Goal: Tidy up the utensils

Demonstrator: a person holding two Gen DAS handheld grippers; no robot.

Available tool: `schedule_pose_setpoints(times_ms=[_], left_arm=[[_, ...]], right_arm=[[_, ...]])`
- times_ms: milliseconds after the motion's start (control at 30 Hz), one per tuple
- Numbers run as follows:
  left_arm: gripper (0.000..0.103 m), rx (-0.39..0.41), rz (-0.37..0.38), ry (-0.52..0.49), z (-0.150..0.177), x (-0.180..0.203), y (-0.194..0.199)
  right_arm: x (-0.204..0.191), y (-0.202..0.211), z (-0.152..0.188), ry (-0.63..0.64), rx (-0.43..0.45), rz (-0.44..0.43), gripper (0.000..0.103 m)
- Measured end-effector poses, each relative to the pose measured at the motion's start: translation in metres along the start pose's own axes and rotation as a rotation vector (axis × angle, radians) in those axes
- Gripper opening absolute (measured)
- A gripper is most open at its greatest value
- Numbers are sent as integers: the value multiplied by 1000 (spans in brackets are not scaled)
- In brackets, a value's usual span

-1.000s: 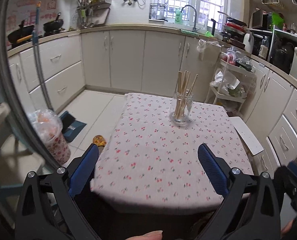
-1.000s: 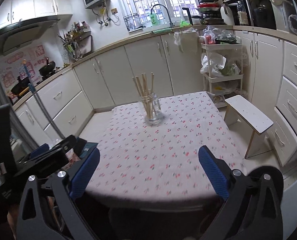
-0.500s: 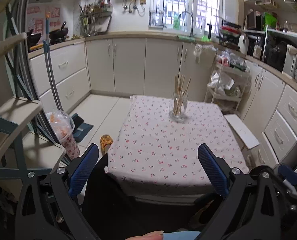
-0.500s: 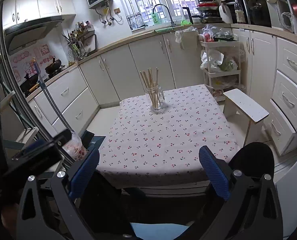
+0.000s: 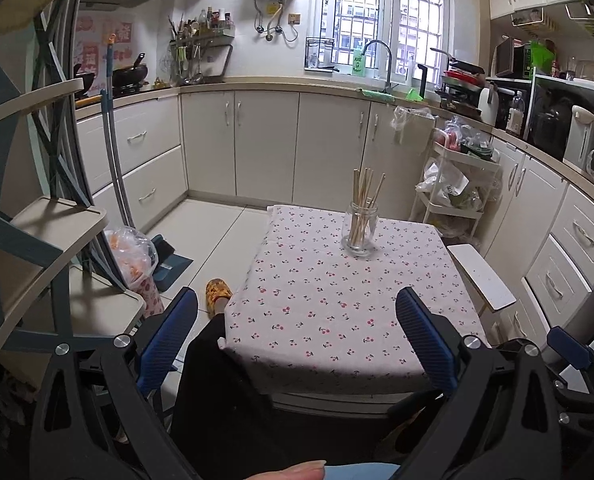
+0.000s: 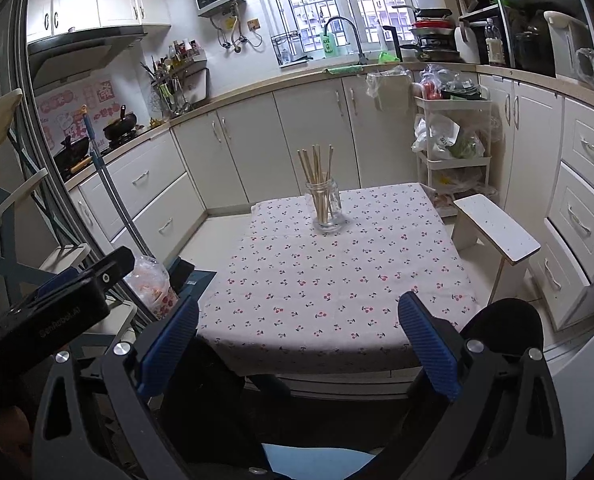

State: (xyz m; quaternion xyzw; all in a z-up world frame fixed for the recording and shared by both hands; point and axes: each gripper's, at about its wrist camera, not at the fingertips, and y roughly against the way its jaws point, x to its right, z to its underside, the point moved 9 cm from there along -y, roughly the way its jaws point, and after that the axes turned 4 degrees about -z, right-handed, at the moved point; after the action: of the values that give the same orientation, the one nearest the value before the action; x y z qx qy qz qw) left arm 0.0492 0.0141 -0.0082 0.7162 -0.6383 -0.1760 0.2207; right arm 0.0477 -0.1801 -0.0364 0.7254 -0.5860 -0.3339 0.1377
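A clear glass jar (image 5: 359,232) (image 6: 324,207) stands upright near the far end of a small table (image 5: 337,312) (image 6: 337,280) with a cherry-print cloth. Several wooden chopsticks (image 5: 364,196) (image 6: 317,172) stick up out of the jar. My left gripper (image 5: 296,326) hangs open, held back from the table's near edge, nothing between its blue pads. My right gripper (image 6: 297,330) is open too and empty, also short of the near edge. The left gripper's body (image 6: 57,300) shows at the left of the right wrist view.
A low white stool (image 5: 481,276) (image 6: 497,232) stands right of the table. A white trolley (image 5: 457,184) with bags sits behind it. A shelf rack (image 5: 37,240), a bagged bin (image 5: 135,256) and a dustpan (image 5: 169,264) are on the left. A person's leg and slipper (image 5: 217,292) lie by the table.
Both grippers have pulled back and away from the table, so the table and jar look smaller and farther. Both stay open and empty.
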Motion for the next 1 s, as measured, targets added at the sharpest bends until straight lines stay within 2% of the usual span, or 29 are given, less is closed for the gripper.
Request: schedule_pose_setpoints(times_ms=[1000], left_arm=[[95,5,2,-9,1,4,-2]], right_arm=[[-5,-3,3,7,-10,-8,96]])
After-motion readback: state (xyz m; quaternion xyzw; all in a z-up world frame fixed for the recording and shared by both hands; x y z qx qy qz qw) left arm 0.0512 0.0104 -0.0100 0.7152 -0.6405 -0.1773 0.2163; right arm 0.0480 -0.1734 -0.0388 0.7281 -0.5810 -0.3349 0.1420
